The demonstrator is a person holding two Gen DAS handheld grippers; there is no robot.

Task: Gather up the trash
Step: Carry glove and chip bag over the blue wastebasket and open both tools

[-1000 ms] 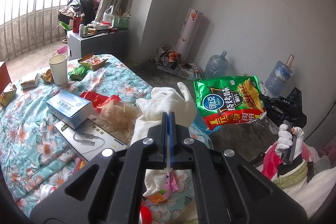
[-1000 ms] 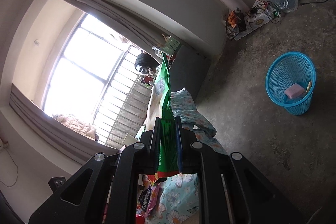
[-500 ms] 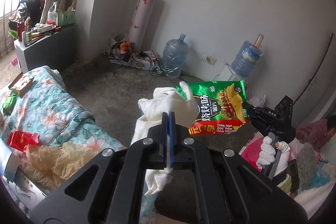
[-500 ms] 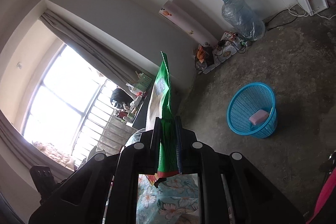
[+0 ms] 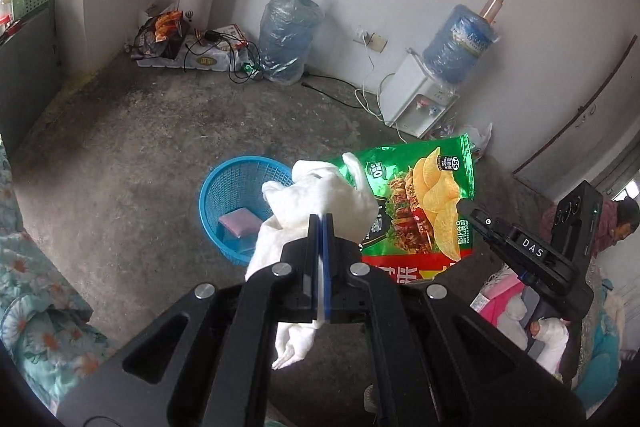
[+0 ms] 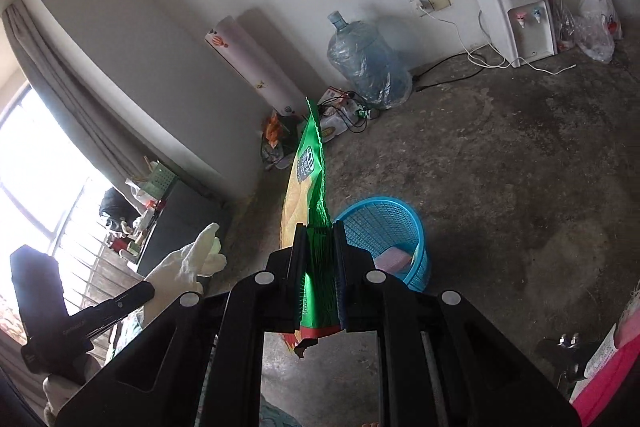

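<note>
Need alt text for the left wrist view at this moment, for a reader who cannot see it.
The left gripper, jaws shut, holds a white glove above a concrete floor, near a blue mesh basket with a pink sponge inside. At right, the right gripper holds a green chip bag; a water dispenser stands by the wall.

I see flat, dim daylight in both views. In the right wrist view the window at the left is blown out white. The blue basket throws a soft shadow on the floor. Walls bow toward black fisheye corners; edges smear slightly.
</note>
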